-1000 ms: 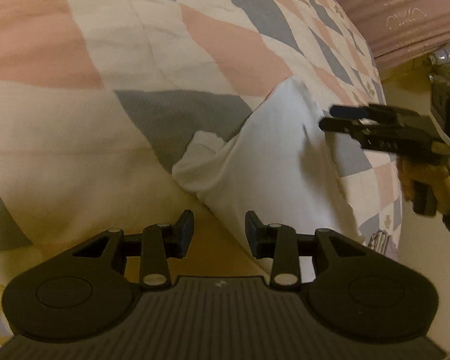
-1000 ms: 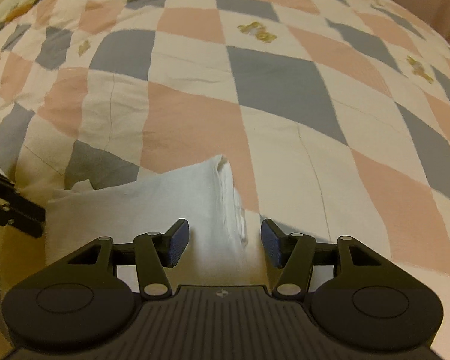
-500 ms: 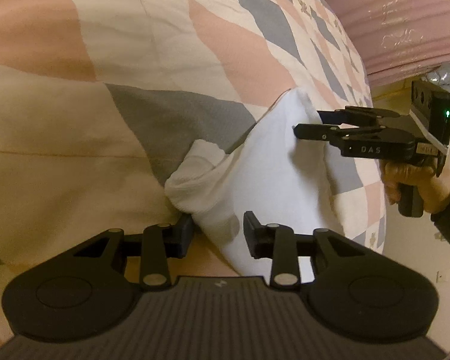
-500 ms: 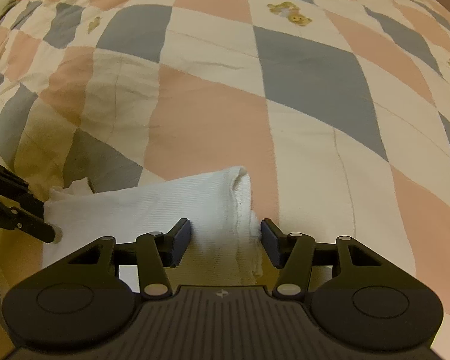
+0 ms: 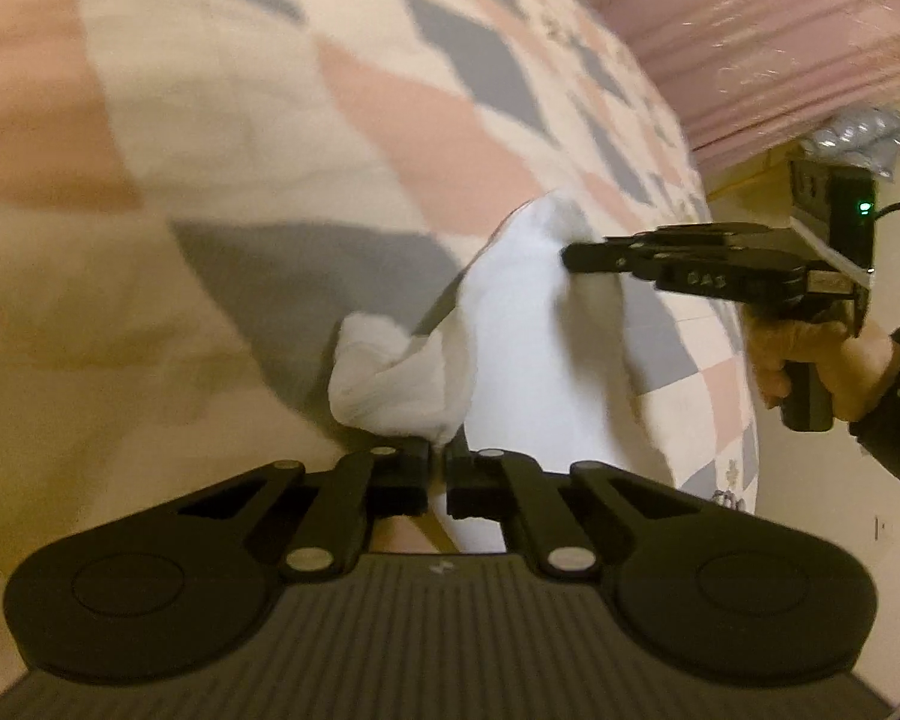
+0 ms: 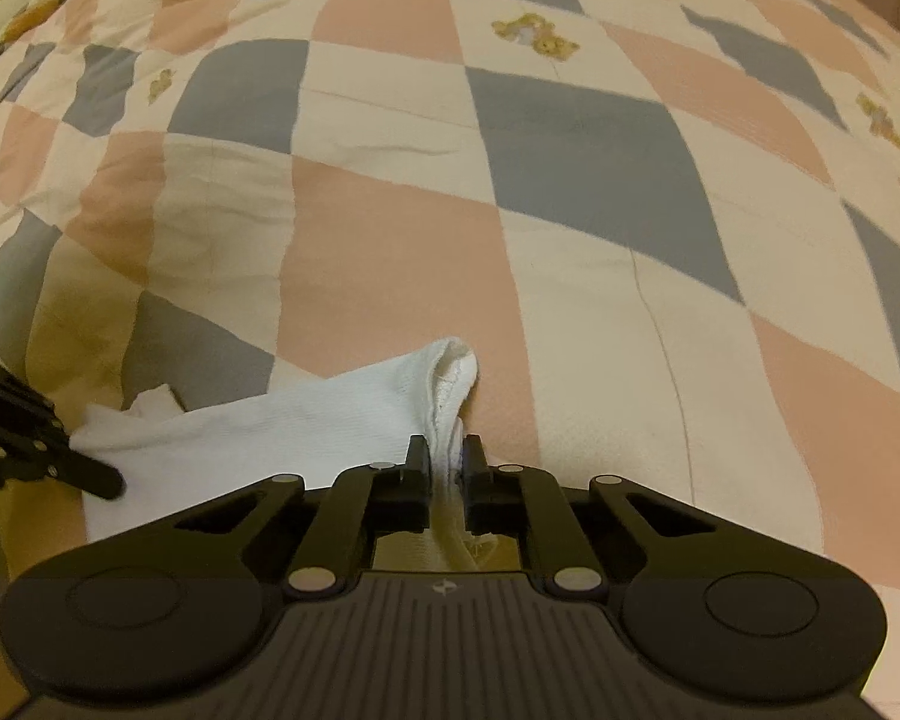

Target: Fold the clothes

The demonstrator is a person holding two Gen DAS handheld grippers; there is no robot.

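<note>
White garment (image 5: 528, 354) lies on the bed's checked quilt (image 6: 570, 144), stretched between the two tools. Left tool (image 5: 438, 471): fingers drawn together, pinching a bunched corner of the cloth just ahead of its tips. Right tool (image 6: 447, 471): fingers closed on the hemmed edge at the opposite end; a thick seam sits between them. From the left wrist view the right tool appears off to the right, tips buried in the raised cloth, with a hand (image 5: 810, 360) on its grip.

Progress, judged: garment looks narrowed into a long strip, so some folding seems done. Both ends are gripped; remaining is probably bringing one end over the other and laying it flat. No finished stack visible.
</note>
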